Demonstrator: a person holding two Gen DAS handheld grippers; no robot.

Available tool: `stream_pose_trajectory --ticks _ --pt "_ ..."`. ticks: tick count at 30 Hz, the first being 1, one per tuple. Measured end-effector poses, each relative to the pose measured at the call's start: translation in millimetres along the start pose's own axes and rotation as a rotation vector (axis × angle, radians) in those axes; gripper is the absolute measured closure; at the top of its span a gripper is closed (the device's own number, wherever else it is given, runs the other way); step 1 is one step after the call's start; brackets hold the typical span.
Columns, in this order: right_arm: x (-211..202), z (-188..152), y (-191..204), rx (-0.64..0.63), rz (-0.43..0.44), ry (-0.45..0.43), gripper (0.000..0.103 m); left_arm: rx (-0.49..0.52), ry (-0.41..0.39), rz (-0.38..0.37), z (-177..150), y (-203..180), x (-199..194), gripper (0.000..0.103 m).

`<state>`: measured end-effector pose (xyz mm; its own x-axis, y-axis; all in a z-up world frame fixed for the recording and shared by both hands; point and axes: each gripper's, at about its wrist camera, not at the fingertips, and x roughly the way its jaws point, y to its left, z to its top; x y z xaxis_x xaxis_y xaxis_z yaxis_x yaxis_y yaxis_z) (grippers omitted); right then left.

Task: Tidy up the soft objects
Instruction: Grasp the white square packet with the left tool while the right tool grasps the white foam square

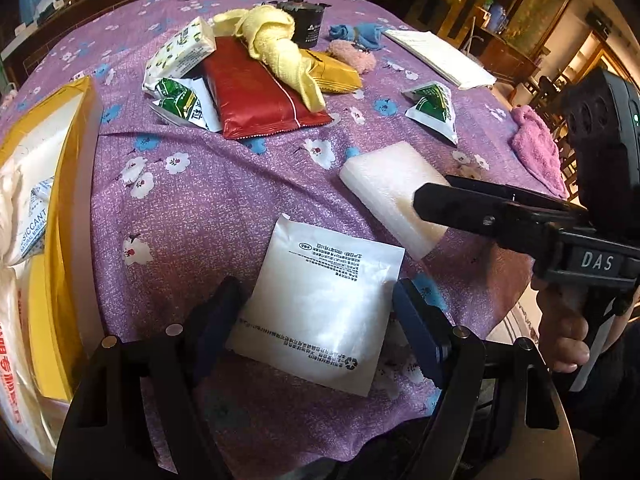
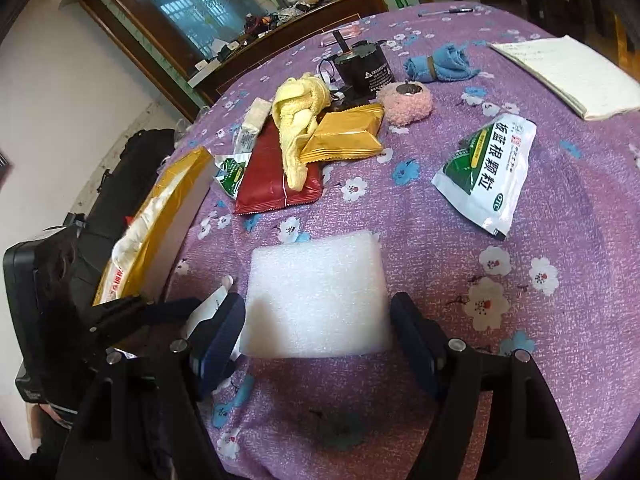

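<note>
A flat white sachet with black print lies on the purple flowered cloth. My left gripper points down over it, open, one finger on either side of it. To its right a white foam block rests on the cloth between the fingers of my right gripper. Those jaws stand wide and close to the block's sides; I cannot tell whether the pads touch it. The left wrist view shows the foam block under a right finger.
A yellow box with white bags sits at the left edge. Behind lies a pile: red packet, yellow towel, orange packet, tissue pack. Farther right are a green-white sachet, a pink cloth and a notepad.
</note>
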<state>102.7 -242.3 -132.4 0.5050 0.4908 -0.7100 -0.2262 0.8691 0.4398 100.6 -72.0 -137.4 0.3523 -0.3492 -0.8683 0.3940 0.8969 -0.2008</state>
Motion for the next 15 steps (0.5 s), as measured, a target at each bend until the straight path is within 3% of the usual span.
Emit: stream_pose_trajectory --ticks 3,5,7,11,13,15 --pt "4 2 18 -0.061 -0.043 0.018 0.028 -0.006 0.0 0.028 1 -5 1 0.027" --pt "2 3 35 -0.125 -0.125 -0.011 0.028 -0.015 0.001 0.043 0 -7 -1 0.028" --pt "1 6 47 -0.169 -0.141 -0.023 0.028 -0.031 -0.003 0.04 -4 -6 -5 0.03" --pt "22 8 52 -0.209 -0.143 0.039 0.024 -0.049 -0.036 0.036 -13 0 -16 0.039" --pt "32 5 47 -0.201 -0.135 0.066 0.023 -0.074 -0.041 0.051 -16 7 -21 0.063" --pt "30 3 44 -0.191 -0.124 0.07 0.023 -0.122 -0.039 0.021 -18 19 -25 0.07"
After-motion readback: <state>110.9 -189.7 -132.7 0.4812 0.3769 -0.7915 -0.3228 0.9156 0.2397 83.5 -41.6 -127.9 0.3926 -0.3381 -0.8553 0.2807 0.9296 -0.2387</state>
